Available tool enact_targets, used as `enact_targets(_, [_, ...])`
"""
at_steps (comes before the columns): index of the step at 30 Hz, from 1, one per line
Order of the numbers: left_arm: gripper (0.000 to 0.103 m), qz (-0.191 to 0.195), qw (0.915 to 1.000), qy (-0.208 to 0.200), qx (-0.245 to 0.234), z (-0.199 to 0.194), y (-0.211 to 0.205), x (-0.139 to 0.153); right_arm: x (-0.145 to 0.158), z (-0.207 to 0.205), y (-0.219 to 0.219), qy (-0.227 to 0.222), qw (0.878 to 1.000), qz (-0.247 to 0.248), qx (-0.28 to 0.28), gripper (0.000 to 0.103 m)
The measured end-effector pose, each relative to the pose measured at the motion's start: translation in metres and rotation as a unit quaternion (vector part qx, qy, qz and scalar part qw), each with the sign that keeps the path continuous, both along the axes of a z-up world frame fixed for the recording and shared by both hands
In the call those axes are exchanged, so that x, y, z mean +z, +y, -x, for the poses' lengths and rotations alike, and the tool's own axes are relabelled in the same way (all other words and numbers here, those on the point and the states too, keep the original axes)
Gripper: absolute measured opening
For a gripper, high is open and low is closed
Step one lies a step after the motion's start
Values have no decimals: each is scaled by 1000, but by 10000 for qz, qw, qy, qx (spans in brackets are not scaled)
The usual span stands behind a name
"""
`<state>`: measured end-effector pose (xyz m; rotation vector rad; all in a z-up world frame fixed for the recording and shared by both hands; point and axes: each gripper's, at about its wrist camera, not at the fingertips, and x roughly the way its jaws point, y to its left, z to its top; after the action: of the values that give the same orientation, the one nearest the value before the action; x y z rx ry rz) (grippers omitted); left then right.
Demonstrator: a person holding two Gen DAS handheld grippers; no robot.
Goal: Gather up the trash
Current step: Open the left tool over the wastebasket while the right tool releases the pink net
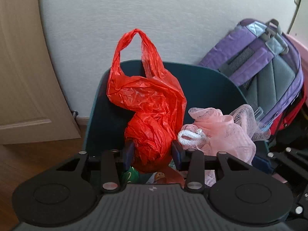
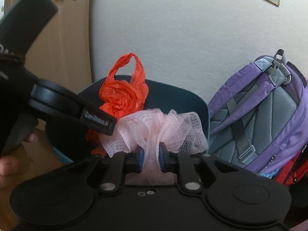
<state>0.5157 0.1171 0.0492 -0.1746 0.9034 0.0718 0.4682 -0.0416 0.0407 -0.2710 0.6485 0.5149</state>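
A dark teal bin (image 1: 202,80) stands against the wall. My left gripper (image 1: 152,154) is shut on a crumpled red plastic bag (image 1: 146,96), held over the bin's mouth with the handles sticking up. To its right is a pink mesh pouf (image 1: 221,130) with a white cord loop (image 1: 188,136). In the right wrist view my right gripper (image 2: 151,158) grips a bunched neck of the pink mesh pouf (image 2: 159,123) above the bin (image 2: 182,96), its blue pads pressing on both sides. One left finger (image 2: 100,120) crosses in front of the red bag (image 2: 123,94).
A purple and grey backpack (image 1: 269,67) (image 2: 269,105) leans on the wall right of the bin, with a red item (image 2: 292,171) under it. A wooden door (image 2: 57,38) is at the left. Coloured wrappers (image 1: 130,175) lie inside the bin. A hand (image 2: 7,165) holds the left gripper.
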Motion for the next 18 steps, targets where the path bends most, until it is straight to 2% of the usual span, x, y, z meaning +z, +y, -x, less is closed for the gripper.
enact_targets(3, [42, -71, 9999, 81, -72, -4, -3, -4, -2, 0, 3, 34, 9999, 101, 57, 21])
enact_targets(7, [42, -137, 9997, 155, -113, -9, -9, -8, -1, 2, 3, 73, 9998, 150, 127, 36])
enact_targets(10, [49, -11, 9997, 167, -150, -7, -7, -7, 5, 9, 2, 60, 9998, 137, 156, 44])
enact_targets(13, [57, -67, 9998, 65, -181, -1, -10, -1, 11, 16, 1, -3, 9998, 111, 185, 52])
enact_targets(15, [64, -90, 9998, -13, -192, 5, -12, 5, 16, 24, -1, -35, 9998, 104, 179, 54])
enact_targets(18, [65, -134, 9997, -105, -197, 15, -16, 16, 24, 36, -5, -96, 9998, 83, 176, 56])
